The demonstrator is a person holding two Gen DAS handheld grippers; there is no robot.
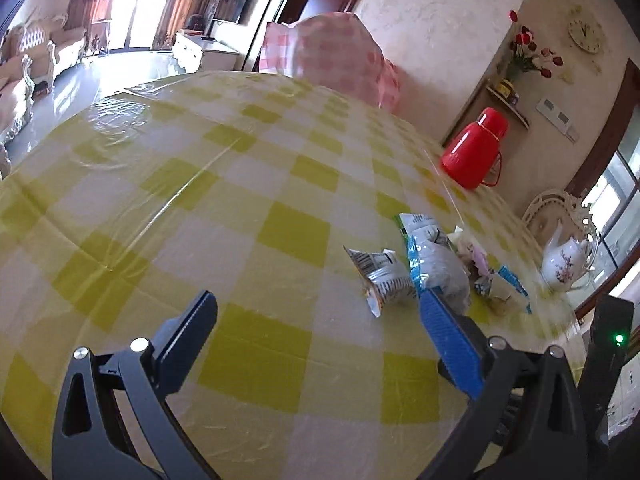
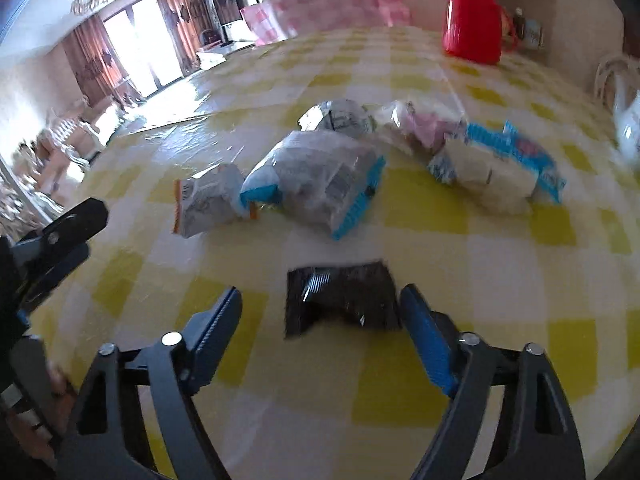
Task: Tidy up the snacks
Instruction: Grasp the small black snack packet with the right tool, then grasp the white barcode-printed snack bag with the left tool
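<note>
- Right gripper [image 2: 320,304] jaws spread wide, nothing held. I'm lined up on the black packet [image 2: 342,300], lying flat between the tips and close against the right one, so one close should take it.
- Left gripper [image 1: 316,316] jaws also wide, empty, over bare checked tablecloth [image 1: 180,200]. I judge it's parked clear.
- Loose snacks ahead of the right jaws: white-and-blue bag [image 2: 316,184], small orange-edged pouch [image 2: 208,204] touching it, blue-trimmed pack [image 2: 496,168] further right.
- Red thermos [image 2: 474,16] far beyond, well apart.

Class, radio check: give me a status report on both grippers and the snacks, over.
Left gripper open, holding nothing. Right gripper open, black foil snack packet between its fingers, not gripped. Other crinkled white-and-blue snack bags beyond, loose on the yellow-checked tablecloth. Nothing blocking.
</note>
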